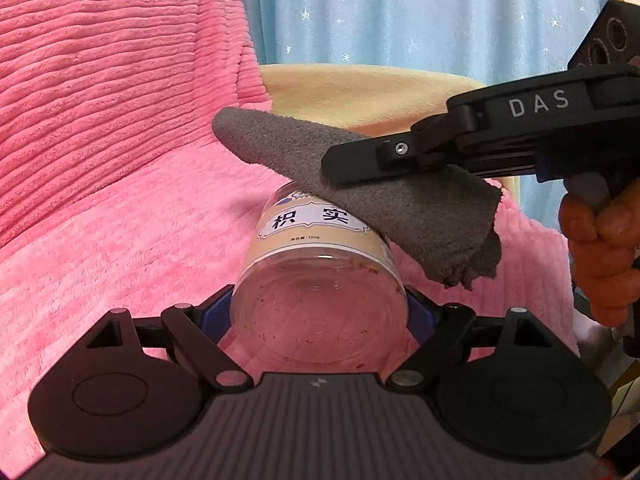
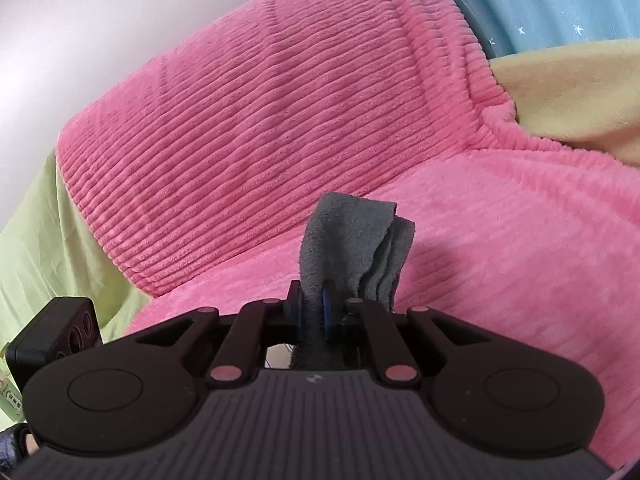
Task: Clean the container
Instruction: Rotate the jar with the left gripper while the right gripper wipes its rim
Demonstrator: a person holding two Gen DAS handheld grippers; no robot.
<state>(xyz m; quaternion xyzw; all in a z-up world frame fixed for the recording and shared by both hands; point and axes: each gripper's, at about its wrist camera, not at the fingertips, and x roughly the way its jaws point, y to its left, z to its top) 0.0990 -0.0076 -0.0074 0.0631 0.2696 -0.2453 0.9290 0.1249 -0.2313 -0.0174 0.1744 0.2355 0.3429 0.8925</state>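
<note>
A clear plastic jar with a white and tan label lies on its side, its base toward the left wrist camera, with reddish specks inside. My left gripper is shut on the jar, blue pads against both sides near the base. A folded grey cloth rests across the jar's upper far side. My right gripper comes in from the right and is shut on that cloth. In the right wrist view the grey cloth sticks out forward from between the closed fingers of the right gripper. The jar is hidden in that view.
A pink ribbed blanket covers the couch seat and back behind the jar. A pale yellow cushion and a blue starred curtain stand behind. A hand grips the right handle. Green fabric lies at the left.
</note>
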